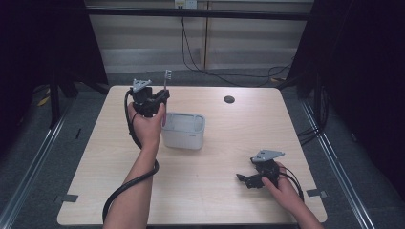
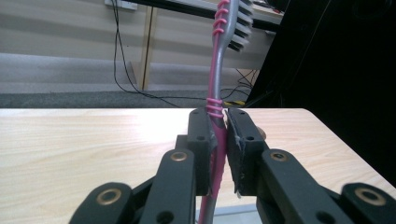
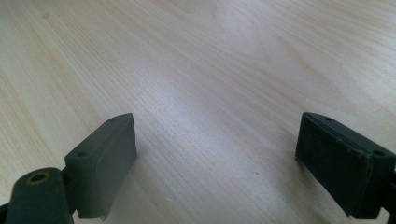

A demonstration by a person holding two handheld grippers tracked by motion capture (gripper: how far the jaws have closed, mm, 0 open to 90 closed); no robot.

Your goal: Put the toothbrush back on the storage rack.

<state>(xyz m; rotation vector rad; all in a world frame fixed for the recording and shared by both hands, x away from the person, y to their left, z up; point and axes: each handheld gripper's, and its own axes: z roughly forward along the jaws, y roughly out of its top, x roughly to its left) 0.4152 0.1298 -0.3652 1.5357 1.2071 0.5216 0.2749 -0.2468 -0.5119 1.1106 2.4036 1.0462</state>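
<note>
1. Pink and grey, the toothbrush [image 2: 215, 93] stands upright in our left gripper [image 2: 218, 135], whose jaws are clamped tight on its handle, bristle head up, just left of and above the white bin [image 1: 184, 130].
2. We judge the pick-up done; lowering the brush into the bin seems to be what is left.
3. Our right gripper [image 1: 248, 180] rests low over the near right of the tabletop [image 1: 229, 143], jaws spread wide and holding nothing.
4. Pale wood-grain tabletop, mostly bare, with a round dark grommet [image 1: 229, 99] near its far edge.
5. Beyond it we see grey floor, loose cables, pale wall panels and black curtains at both sides.
</note>
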